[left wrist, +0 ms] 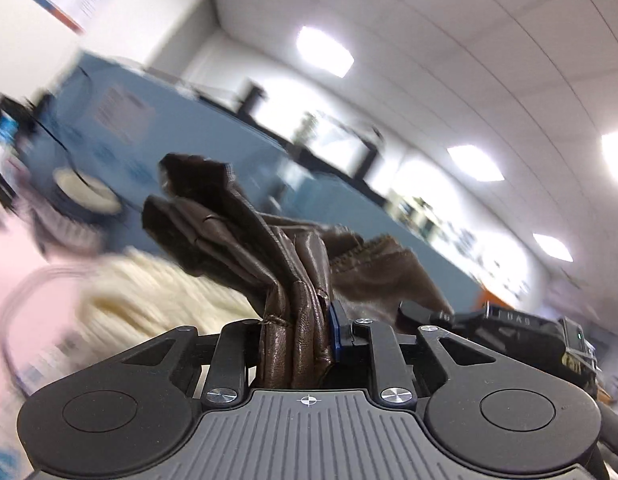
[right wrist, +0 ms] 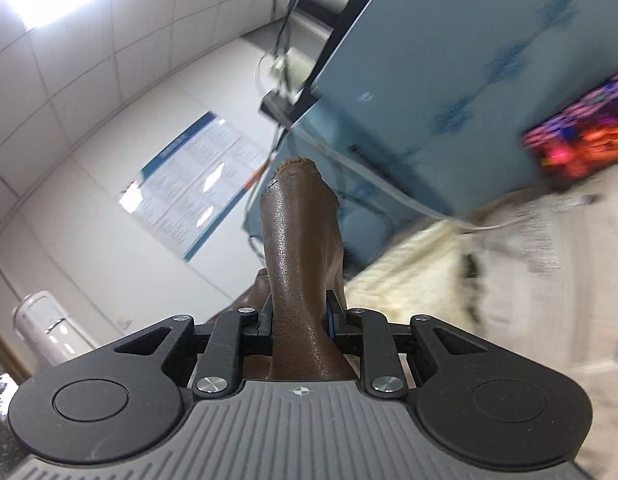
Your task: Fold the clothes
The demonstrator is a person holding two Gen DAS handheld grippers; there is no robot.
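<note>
A dark brown leather garment [left wrist: 237,240] is bunched in folds between the fingers of my left gripper [left wrist: 297,320], which is shut on it. The folds stick up and lean left, and a ragged edge trails to the right. In the right wrist view, a smooth tongue of the same brown leather garment [right wrist: 301,232] stands up from my right gripper [right wrist: 299,316], which is shut on it too. Both grippers point about level, and their views tilt up at the room. The rest of the garment is hidden below the grippers.
A cream fluffy fabric [left wrist: 157,292] lies below on a pink surface [left wrist: 13,248] and shows again as cream fabric [right wrist: 421,264]. A blue partition [left wrist: 189,152] [right wrist: 449,80] stands behind. A black device [left wrist: 489,320] sits close on the right. A wall poster [right wrist: 189,184] and a water dispenser [right wrist: 41,332] are on the left.
</note>
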